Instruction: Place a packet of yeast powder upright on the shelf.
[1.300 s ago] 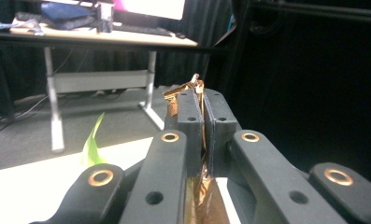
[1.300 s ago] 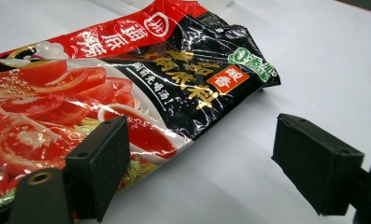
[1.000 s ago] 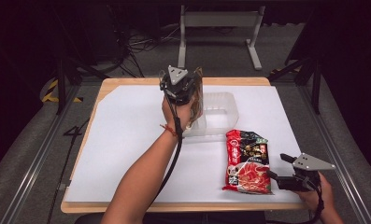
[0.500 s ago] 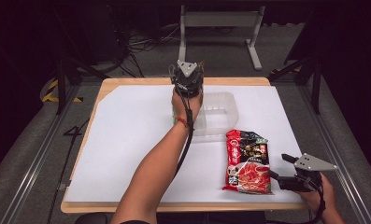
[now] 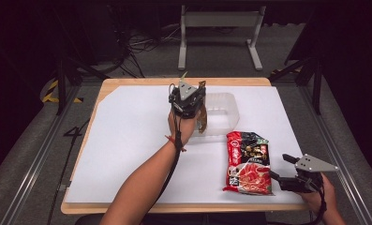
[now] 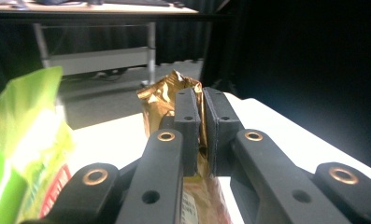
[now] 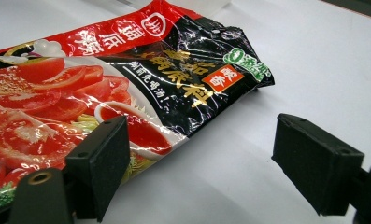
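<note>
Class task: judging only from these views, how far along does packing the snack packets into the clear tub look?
Done: nothing can be seen inside the clear tub. In hand: the left gripper is shut on a gold packet, held up beside the tub. Left: the red soup-base packet lies flat on the white table, the right gripper open beside it.

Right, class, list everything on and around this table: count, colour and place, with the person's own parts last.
Clear plastic tub: one, see-through, far middle of the table.
Gold foil packet: one, gold, held above the tub's left end.
Red and black sauce packet: one, flat on the near right.
Green wrapper: one, at the left edge of the left gripper view.
White table sheet: one, on the wooden top.
Grey metal stand: one, floor beyond.
Left claw: shut on the packet.
Right claw: open, beside the sauce packet.
</note>
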Motion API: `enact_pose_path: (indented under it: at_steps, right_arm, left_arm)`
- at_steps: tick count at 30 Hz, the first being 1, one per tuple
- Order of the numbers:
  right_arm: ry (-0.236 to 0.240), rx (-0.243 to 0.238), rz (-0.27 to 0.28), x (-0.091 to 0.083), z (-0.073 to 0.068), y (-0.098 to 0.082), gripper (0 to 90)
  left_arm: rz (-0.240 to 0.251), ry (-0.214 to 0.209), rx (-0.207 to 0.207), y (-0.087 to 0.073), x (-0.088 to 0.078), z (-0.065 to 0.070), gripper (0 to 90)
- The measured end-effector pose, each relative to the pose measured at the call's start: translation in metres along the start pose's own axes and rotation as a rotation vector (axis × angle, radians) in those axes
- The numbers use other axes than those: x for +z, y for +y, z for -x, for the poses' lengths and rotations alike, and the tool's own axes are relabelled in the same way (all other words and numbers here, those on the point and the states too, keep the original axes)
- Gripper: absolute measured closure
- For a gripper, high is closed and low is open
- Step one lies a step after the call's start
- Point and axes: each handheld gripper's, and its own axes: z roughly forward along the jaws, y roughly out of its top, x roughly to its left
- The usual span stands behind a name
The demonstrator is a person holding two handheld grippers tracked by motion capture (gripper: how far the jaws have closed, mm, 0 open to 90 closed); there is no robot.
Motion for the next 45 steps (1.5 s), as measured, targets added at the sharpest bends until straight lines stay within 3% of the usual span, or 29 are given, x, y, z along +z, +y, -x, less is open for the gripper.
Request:
enact_pose_path:
  at_steps: [2, 6, 9, 12, 19, 23, 26, 29, 36, 38, 40, 42, 45]
  right_arm:
    - [0.0, 0.0, 0.001, 0.0, 0.0, 0.0, 19.2]
    - [0.003, -0.003, -0.003, 0.001, -0.001, 0.0, 19.2]
    - [0.006, -0.003, -0.006, 0.002, -0.002, 0.001, 19.2]
    - [0.01, -0.005, -0.013, 0.004, -0.003, 0.001, 19.2]
    - [0.012, -0.003, -0.012, 0.004, -0.002, 0.0, 19.2]
    - [0.006, -0.001, -0.008, 0.002, 0.0, -0.001, 19.2]
    - [0.006, -0.003, -0.008, 0.001, -0.001, -0.001, 19.2]
    - [0.006, -0.009, -0.011, 0.002, -0.002, -0.001, 19.2]
    - [0.01, -0.004, -0.009, 0.003, -0.001, 0.0, 19.2]
    - [0.01, -0.01, -0.011, 0.002, -0.002, 0.0, 19.2]
    - [0.008, -0.008, -0.01, 0.002, -0.002, 0.0, 19.1]
    - [0.006, -0.004, -0.01, 0.002, -0.001, 0.0, 19.2]
    - [0.009, -0.005, -0.013, 0.002, -0.002, 0.0, 19.1]
  left_arm:
    - [0.006, 0.0, 0.031, -0.002, -0.006, 0.0, 84.7]
    - [0.008, -0.035, 0.048, -0.008, -0.016, -0.006, 85.3]
    - [-0.004, 0.009, 0.093, -0.007, -0.014, -0.009, 86.6]
    - [-0.007, 0.027, 0.078, -0.001, -0.004, -0.014, 87.3]
    - [0.008, 0.12, 0.124, 0.017, 0.022, -0.009, 87.7]
    - [0.031, 0.153, 0.122, 0.021, 0.029, -0.007, 87.7]
    - [0.022, 0.119, 0.117, 0.016, 0.028, -0.007, 87.6]
    - [0.004, 0.101, 0.156, 0.005, 0.024, -0.003, 87.5]
    - [0.009, -0.012, 0.195, -0.015, -0.001, -0.001, 87.1]
    - [0.007, -0.07, 0.193, -0.019, -0.006, -0.002, 86.5]
    - [0.005, -0.08, 0.217, -0.022, -0.012, -0.001, 85.2]
    - [-0.002, -0.109, 0.21, -0.025, -0.017, -0.002, 84.2]
    - [0.001, -0.115, 0.236, -0.028, -0.023, -0.002, 81.6]
